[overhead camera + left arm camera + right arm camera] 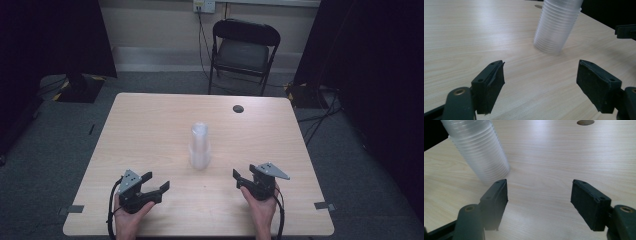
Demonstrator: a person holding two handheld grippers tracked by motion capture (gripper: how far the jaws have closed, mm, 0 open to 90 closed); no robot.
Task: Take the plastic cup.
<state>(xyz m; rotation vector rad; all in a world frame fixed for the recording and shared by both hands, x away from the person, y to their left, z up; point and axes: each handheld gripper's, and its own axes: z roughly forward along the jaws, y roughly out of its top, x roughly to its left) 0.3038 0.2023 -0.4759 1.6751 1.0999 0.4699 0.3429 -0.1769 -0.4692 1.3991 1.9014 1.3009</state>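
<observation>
High view: stack of clear plastic cups [200, 146] stands upright near the centre of the counter [150, 125], slightly toward the near edge, rims down, nested tight. Nothing touches it.

Left gripper [152, 184] rests by the near edge, left of the stack, fingers [489, 85] apart and empty. Right gripper [240, 177] sits by the near edge on the other side, fingers [495, 200] likewise spread, nothing between them. Both aim inward at the stack; each gripper view has the cups [557, 25] ahead and off to one side [477, 150].

Judgement: approach stage, no grasp yet. The stack is tall, light and likely to tip. Best practice: bring one gripper in low to pin the base of the stack, close gently so the thin walls do not buckle, then take the top cup with the other gripper and lift straight up along the stack's axis.

Cable hole [238, 108] near the far right corner; a folding chair [242, 50] beyond the far edge.
</observation>
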